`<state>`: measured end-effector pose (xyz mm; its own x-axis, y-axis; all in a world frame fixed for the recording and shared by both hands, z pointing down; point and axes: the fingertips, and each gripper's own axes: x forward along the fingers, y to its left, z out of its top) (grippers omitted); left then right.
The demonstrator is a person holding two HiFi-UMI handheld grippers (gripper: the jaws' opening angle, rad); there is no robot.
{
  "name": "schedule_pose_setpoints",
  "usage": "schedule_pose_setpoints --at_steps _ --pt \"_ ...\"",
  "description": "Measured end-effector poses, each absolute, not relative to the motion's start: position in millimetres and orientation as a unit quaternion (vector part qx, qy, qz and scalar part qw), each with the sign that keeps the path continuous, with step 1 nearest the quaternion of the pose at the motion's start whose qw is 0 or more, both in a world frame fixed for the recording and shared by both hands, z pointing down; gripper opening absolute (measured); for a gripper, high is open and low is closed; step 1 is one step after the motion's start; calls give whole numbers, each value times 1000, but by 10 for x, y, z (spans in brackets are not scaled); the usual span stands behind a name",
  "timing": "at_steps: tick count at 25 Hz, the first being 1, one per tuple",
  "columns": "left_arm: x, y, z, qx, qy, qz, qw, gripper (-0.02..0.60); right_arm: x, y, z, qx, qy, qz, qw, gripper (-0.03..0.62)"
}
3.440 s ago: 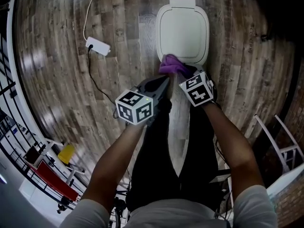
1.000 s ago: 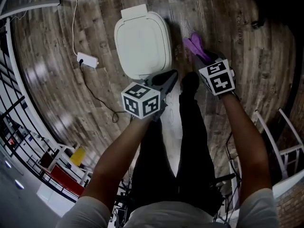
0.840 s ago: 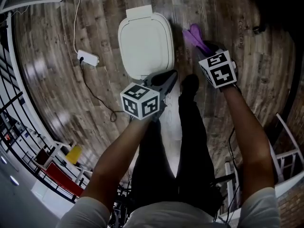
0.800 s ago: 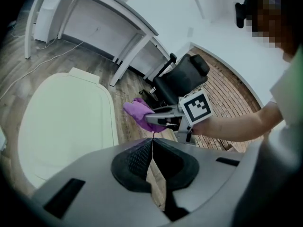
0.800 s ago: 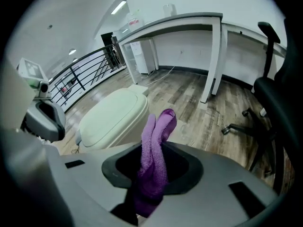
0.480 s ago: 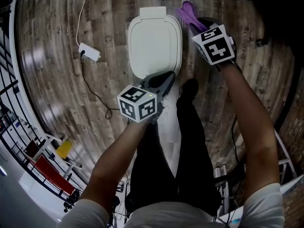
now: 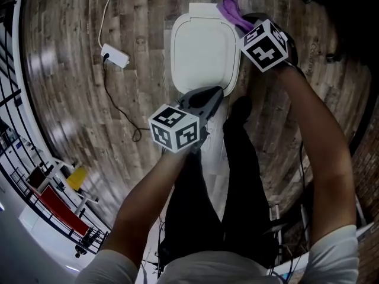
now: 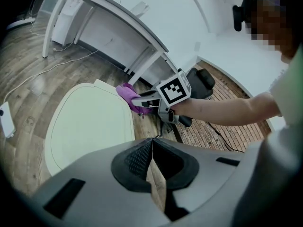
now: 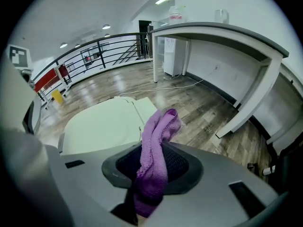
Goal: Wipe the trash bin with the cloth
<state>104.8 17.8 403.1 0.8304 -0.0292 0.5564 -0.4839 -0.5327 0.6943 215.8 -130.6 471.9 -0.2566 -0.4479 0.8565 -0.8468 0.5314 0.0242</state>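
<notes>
Trash bin (image 7: 204,49): white, lid down, on the wood floor (image 7: 71,99) just ahead of the person's feet.

Cloth (image 9: 154,150): purple, bunched. The right gripper (image 7: 246,23) has its jaws clamped on the middle of it. The free end flops over the lid's far right corner by the hinge (contact with the lid not certain from here).

Left gripper (image 8: 152,148): jaws pressed together, nothing between them, hovering by the lid's near edge.

Step in hand, as I judge it: wiping the lid top. To do it well, lower until the loose end lies flat. Drag in overlapping passes toward the near edge. Keep the hard jaws off the plastic.
</notes>
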Motion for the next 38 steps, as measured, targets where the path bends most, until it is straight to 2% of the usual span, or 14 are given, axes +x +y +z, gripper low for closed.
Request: schedule_pose_setpoints --at_steps 22,38 --pt "813 494 4228 832 -121 277 466 5 1951 -377 4874 378 -761 249 465 106" --pt "685 790 4353 821 -158 286 468 5 1632 498 5034 269 -792 185 516 106"
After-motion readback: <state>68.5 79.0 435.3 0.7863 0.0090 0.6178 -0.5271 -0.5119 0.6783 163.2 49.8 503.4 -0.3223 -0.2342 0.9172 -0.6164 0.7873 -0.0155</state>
